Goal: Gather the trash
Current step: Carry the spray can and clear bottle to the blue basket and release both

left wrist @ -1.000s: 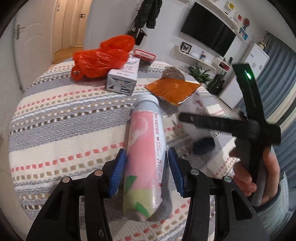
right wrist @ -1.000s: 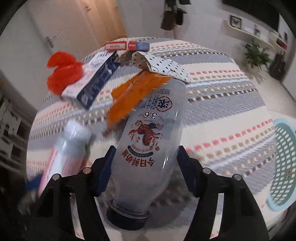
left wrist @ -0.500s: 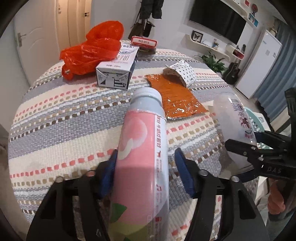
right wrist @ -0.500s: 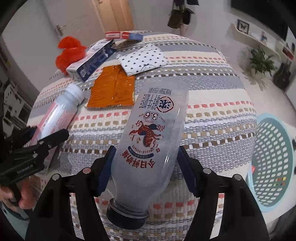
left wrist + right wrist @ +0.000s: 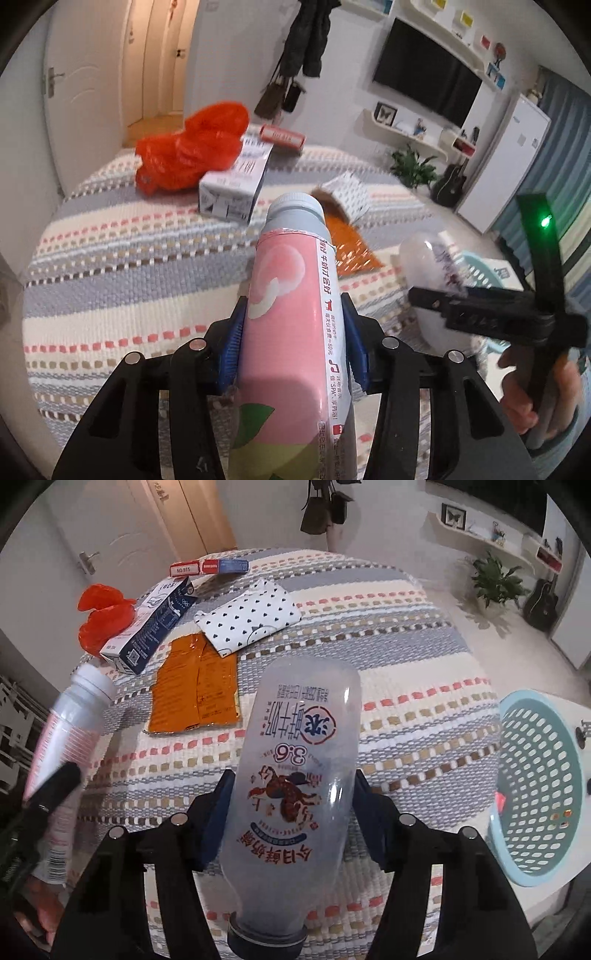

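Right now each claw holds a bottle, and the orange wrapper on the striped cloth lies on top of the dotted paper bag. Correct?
Not quite. The right wrist view shows the dotted paper bag overlapping the orange wrapper, not under it. The rest holds: the left claw grips the pink bottle, the right claw the clear bottle.

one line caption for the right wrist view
Right hand-held gripper holding a clear milk bottle above the striped table, basket alongside.

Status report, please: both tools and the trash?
Left tool shut on pink bottle. Right tool shut on clear bottle. Basket to the right, path clear.
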`<state>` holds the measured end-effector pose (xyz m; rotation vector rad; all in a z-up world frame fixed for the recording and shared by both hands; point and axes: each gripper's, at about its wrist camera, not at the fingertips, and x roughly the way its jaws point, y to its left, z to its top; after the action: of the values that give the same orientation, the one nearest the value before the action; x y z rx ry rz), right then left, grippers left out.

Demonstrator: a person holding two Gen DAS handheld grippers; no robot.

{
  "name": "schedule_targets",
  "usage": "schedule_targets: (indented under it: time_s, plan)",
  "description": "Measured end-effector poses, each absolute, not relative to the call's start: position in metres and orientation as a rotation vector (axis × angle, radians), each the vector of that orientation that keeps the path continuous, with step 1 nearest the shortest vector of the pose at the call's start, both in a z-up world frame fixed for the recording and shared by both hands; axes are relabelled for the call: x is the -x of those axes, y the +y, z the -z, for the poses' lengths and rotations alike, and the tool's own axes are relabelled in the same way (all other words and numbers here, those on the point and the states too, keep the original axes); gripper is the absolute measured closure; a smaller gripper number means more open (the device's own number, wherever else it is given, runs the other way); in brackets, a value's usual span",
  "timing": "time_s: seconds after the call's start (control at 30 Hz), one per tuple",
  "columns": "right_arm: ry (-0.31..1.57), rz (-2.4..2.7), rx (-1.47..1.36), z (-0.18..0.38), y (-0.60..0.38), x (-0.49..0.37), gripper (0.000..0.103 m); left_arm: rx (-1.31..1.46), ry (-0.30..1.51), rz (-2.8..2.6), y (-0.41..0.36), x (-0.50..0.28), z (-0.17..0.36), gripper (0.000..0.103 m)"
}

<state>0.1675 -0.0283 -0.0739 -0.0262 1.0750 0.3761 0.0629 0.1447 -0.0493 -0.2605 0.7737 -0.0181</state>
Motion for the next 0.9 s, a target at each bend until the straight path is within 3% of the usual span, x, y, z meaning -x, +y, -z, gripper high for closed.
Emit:
schedule_targets:
  time_s: [0.5,0.9]
  plan:
    - [0.8,-0.275,-0.127,-0.004,-0.14,-0.166,0.05,0.226,0.607,0.183,0.068,-0.091,-0.021,0.057]
    - [0.767,-0.001,-0.302,0.007,-0.293,-0.166,0.05,0.152,0.634,0.437,-0.072,-0.158,-0.021,0.057]
